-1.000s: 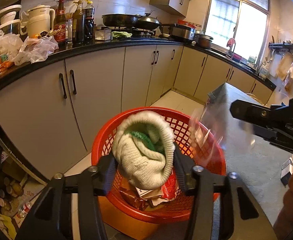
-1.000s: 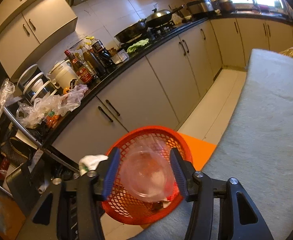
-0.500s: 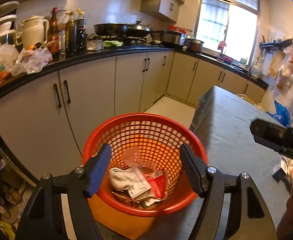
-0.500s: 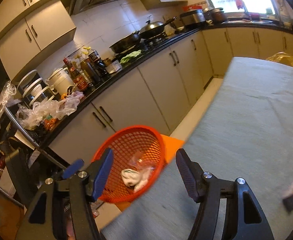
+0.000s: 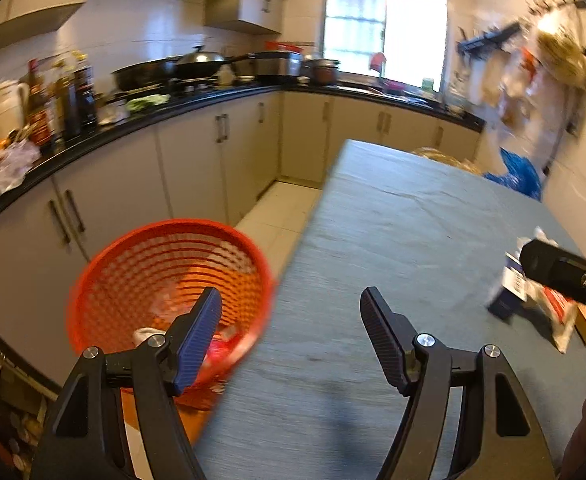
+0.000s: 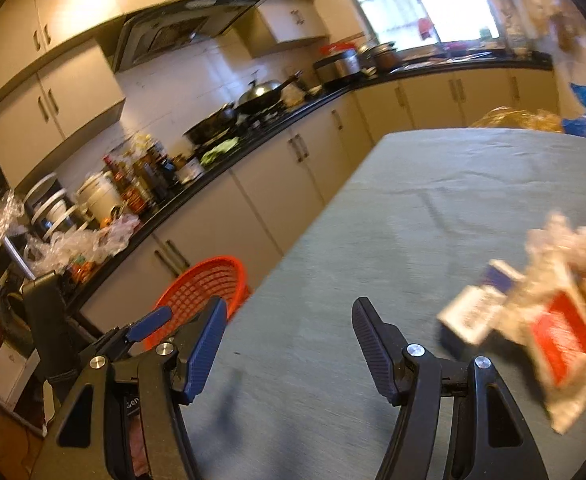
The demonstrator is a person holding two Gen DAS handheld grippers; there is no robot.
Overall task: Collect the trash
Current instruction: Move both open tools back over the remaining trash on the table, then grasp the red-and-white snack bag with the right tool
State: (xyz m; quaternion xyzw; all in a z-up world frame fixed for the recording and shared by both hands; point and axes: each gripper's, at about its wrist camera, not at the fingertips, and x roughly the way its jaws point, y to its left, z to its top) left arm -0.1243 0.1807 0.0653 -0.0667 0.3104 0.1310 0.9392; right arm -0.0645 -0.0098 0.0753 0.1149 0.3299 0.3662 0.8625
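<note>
A red mesh basket stands on the floor at the table's left edge, with a white sock and wrappers inside; it also shows in the right wrist view. My left gripper is open and empty above the table edge beside the basket. My right gripper is open and empty over the table. Trash lies on the table at the right: a blue and white box, a red and white wrapper and crumpled paper. The box also shows in the left wrist view, partly behind the right gripper's body.
The table has a grey-green cloth. Cabinets and a black counter with bottles, pans and plastic bags run along the left and back. A blue bag and a yellowish bag sit at the table's far end.
Both grippers opened and dropped the white sock and the clear plastic cup into the basket. Both then swung right, away from the basket and over the table towards the trash.
</note>
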